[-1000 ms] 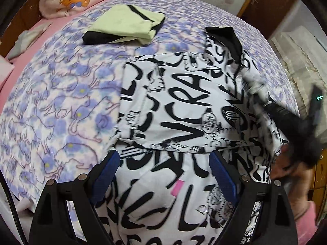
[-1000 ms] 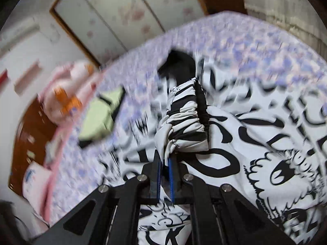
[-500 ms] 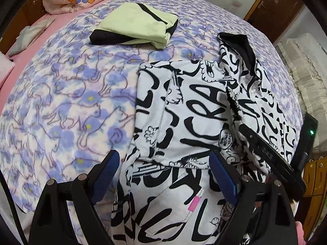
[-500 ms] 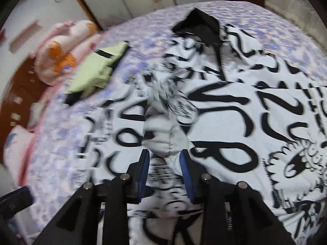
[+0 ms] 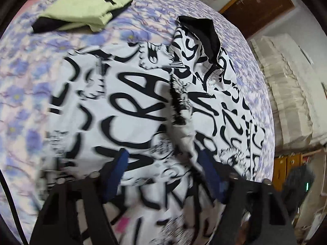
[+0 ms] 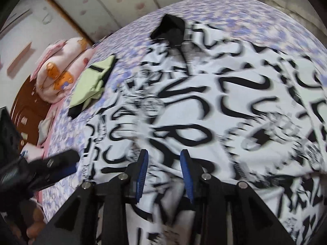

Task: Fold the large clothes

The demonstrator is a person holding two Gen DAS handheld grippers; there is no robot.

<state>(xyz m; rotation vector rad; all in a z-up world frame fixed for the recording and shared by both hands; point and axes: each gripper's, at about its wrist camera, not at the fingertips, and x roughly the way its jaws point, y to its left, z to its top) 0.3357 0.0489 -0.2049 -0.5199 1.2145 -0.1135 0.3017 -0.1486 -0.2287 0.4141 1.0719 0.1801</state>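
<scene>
Item 1, qty 1: black-and-white printed jacket [image 5: 143, 106], being shown spread flat on the bed, black collar [image 5: 202, 30] at the far end, one sleeve [image 5: 181, 110] lying folded in lengthwise down the middle. A small pink tag [image 5: 122, 222] is being seen near the hem; both views are blurred, so finer detail can't be told.

Jaws vs. jacket: left gripper [image 5: 163, 163] is being held over the lower part of the jacket, w/ the sleeve's near end lying between the blue pads [image 5: 116, 171]. Jaws have just been closing but are standing fairly wide, pads not pressing on cloth; nothing gripped. Right gripper [image 6: 163, 163] is being held over the jacket's middle, approx. a third open, printed cloth seen through the gap, nothing clamped. Its jaws opened within the last sec.

Item 2, qty 1: light-green garment w/ black trim [image 5: 85, 8], folded, lying on the bed beyond the jacket, apart from it.

Item 3, qty 1: purple floral bed cover [image 5: 26, 81], under both garments.

Item 4, qty 1: pink blanket w/ orange bears [image 6: 59, 71], being kept bunched at the bed's head end.

Grippers: 2.
</scene>
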